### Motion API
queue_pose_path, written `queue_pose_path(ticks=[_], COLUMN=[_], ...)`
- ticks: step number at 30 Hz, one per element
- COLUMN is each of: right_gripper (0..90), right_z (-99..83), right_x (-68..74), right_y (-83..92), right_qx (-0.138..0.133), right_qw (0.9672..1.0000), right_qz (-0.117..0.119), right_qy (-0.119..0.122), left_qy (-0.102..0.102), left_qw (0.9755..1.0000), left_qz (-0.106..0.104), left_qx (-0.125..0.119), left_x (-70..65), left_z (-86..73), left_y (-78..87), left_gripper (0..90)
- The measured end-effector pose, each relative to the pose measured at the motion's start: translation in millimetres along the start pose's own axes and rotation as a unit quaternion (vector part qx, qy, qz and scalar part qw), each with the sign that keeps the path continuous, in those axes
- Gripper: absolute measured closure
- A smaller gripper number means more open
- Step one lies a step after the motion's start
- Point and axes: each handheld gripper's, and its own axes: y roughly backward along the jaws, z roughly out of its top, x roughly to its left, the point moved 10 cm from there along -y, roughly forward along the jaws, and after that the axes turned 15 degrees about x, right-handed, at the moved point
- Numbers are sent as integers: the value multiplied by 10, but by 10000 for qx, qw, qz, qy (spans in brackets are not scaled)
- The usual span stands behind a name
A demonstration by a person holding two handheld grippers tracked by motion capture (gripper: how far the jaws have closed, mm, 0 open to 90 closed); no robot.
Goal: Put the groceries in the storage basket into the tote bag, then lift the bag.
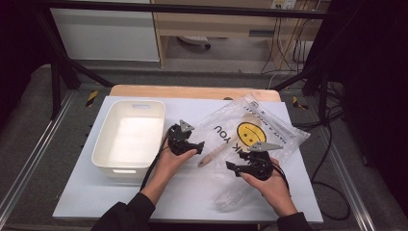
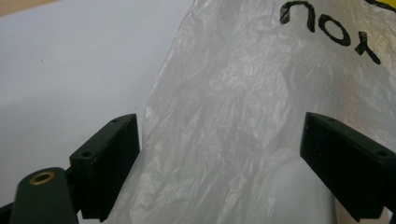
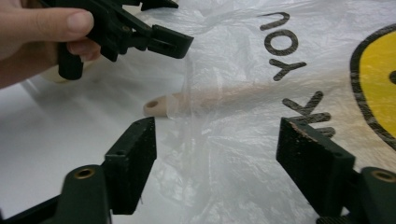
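A thin, crinkled, see-through plastic bag [image 1: 250, 132] with a yellow smiley face and black letters lies on the right half of the white table surface [image 1: 86, 192], slanting from the far right corner toward the near edge. Its open mouth faces the person, and a pale wooden utensil handle [image 1: 210, 157] pokes out of it near the middle of the surface. The left gripper [image 1: 198, 145] hovers at the left side of the bag mouth with its jaws spread wide; in the left gripper view the film sits between the pads [image 2: 114, 163] but they do not press on it. The right gripper [image 1: 231, 167] is at the near side of the mouth, also released, with the film between its open jaws in the right gripper view and nothing clamped. A white rectangular plastic bin [image 1: 103, 139] stands near the left edge of the surface. The bag is, I think, very light, soft and slippery, so it will fold and slide instead of keeping its shape. The best place to grasp seems the free edge of the mouth, one layer for each gripper. The wooden handle inside is stiff and can slip out if the bag is tilted.
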Motion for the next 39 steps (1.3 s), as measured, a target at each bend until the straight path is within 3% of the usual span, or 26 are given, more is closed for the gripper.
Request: queue_pose_path(ticks=[7,11,14,22,25,30,32,35,39], right_gripper=[159,141,131,83,61,56,53,51,48], right_z=[-35,-55,-88,-164,-200,-279,-291,-301,-341], right_x=[-7,-7,-24,-85,-100,-97,-87,-87,-69], right_y=[67,124,151,224,264,280,279,288,295], right_qx=[-77,-123,-136,-121,-125,-19,31,77,138], right_qw=[9997,9996,9995,9990,9987,9988,9989,9984,9978], right_qz=[-215,-238,-279,-421,-468,-458,-447,-515,-617], right_qy=[51,33,10,-95,-152,-159,-170,-196,-218], left_qy=[16,52,163,-48,-140,-238,-167,-113,-91], left_qw=[9999,9996,9988,9994,9997,9996,9997,9996,9994], left_qz=[-74,-54,-231,156,118,-7,-112,-229,-319], left_qx=[77,261,404,303,175,146,145,142,129], left_x=[-25,-20,-44,-61,-116,-182,-193,-210,-256], left_z=[-69,-131,-177,-217,-242,-284,-301,-343,-397], left_y=[-48,-102,-158,-173,-130,-66,-48,-20,12], left_gripper=[110,108,114,152,279,599,730,836,868])
